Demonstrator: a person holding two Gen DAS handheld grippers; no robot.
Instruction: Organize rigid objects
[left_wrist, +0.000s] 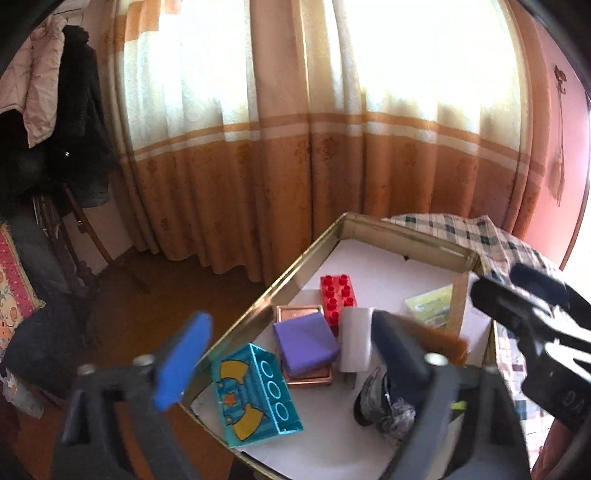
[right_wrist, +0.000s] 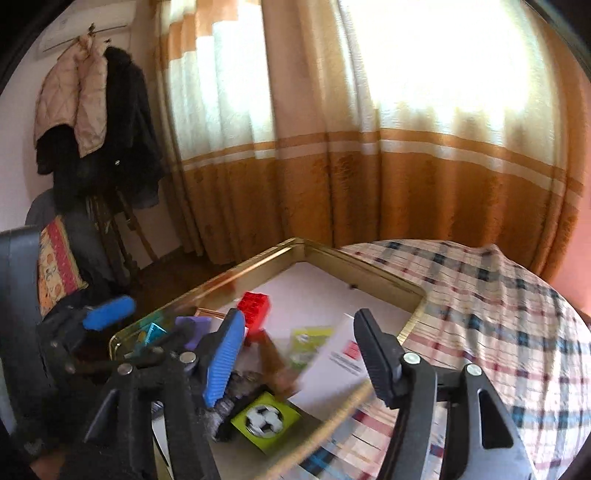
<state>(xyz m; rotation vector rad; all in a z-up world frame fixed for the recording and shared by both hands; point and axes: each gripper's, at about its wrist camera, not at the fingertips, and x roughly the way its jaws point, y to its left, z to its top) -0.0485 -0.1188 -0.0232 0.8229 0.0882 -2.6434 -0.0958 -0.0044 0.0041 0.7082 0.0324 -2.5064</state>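
We see the gold-rimmed tray (left_wrist: 306, 254) lying in the lower middle of the left wrist view, on a surface under a checked cloth (right_wrist: 491, 295), with orange and cream curtains (left_wrist: 295, 129) filling the upper half of the frame behind it. Inside the tray, toward its left side, a teal block (left_wrist: 255, 391) with yellow shapes sits at the lower left, tilted. Just above it a purple block (left_wrist: 304, 345) lies on a copper-coloured tin (left_wrist: 299, 314), and a red studded brick (left_wrist: 338, 295) stands beside them. A white cylinder (left_wrist: 356, 341) lies right of the purple block, and a dark crumpled object (left_wrist: 380, 402) rests below it; we cannot tell what that is. A green card (left_wrist: 432, 306) sits toward the tray's right edge.

Our left gripper (left_wrist: 291, 362) has its fingers spread wide, one blue pad (left_wrist: 183, 362) left of the tray rim and the other over the tray, with nothing pinched between them.

In the right wrist view our right gripper (right_wrist: 299, 358) stands partly spread in the lower centre of the frame, gripping nothing. Between its fingers we see a blurred brown thing (right_wrist: 275, 365) and a white sheet (right_wrist: 332, 365) in the tray. A green card with a football (right_wrist: 264, 421) lies below. Coats (right_wrist: 92, 110) hang at upper left.
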